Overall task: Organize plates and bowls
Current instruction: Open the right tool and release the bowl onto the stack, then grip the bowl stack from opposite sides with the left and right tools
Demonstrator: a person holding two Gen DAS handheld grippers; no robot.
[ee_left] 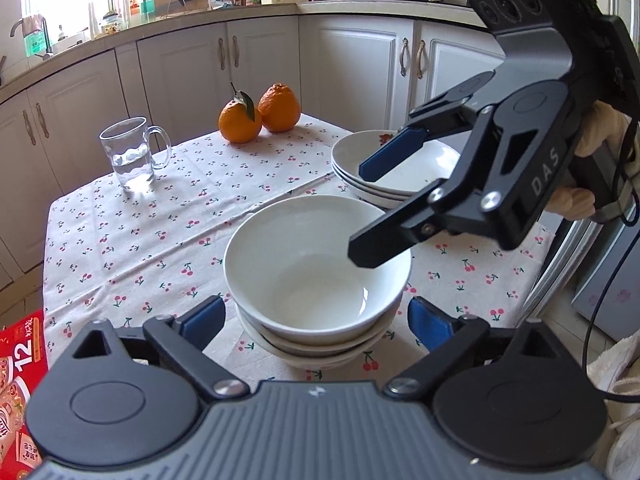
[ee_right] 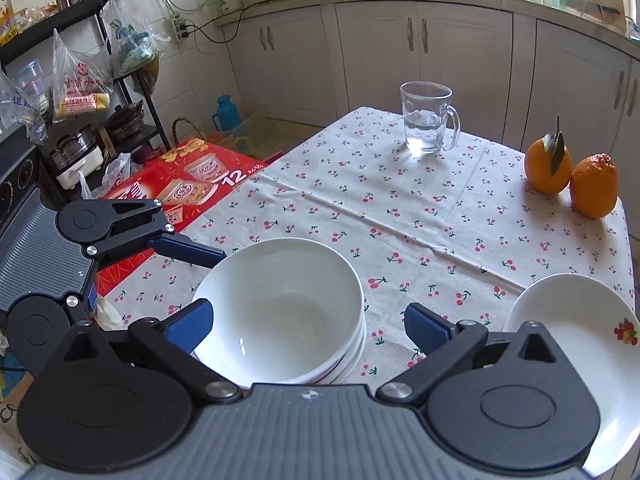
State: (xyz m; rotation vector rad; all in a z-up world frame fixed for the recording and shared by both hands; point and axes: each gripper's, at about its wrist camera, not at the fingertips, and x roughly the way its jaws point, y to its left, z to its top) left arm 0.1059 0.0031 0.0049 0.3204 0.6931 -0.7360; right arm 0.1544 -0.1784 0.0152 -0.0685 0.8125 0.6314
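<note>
Both tools are spread wide and hold nothing. The left tool point(ee_left: 316, 316) sits low at the near edge of the bench point(ee_left: 160, 216), its blue pads either side of the stack of bowls point(ee_left: 320, 280), which lies straight ahead of it and between its fingers. No pad appears to touch the bowls, though the left one sits very close to the lower rims. The right tool point(ee_left: 362, 216) hangs above and to the right of the left one, angled down; its lower finger crosses over the top bowl's far rim, and its upper finger reaches over the stack of plates point(ee_left: 384, 168) beyond. I cannot tell whether either finger touches ware.

From the right wrist view, the bowl stack point(ee_right: 280, 312) lies just ahead and slightly left of the right tool point(ee_right: 308, 324), and the plates point(ee_right: 576, 320) sit to its right, partly under its body.

Judgement: stacking looks largely done, three bowls nested and three plates nested. The step in hand is probably squaring up or shifting one stack.

To do it well:
- Grip the bowls by the lowest rim, not the top bowl alone, or the nest will separate.
- Close slowly; glazed ware slips under pads.
- Keep the right tool clear of the top bowl's rim before any lift.
- The tablecloth may drag; lift rather than slide.
- Glass mug point(ee_left: 130, 156) and two oranges point(ee_left: 260, 118) lie well ahead, out of the way.
</note>
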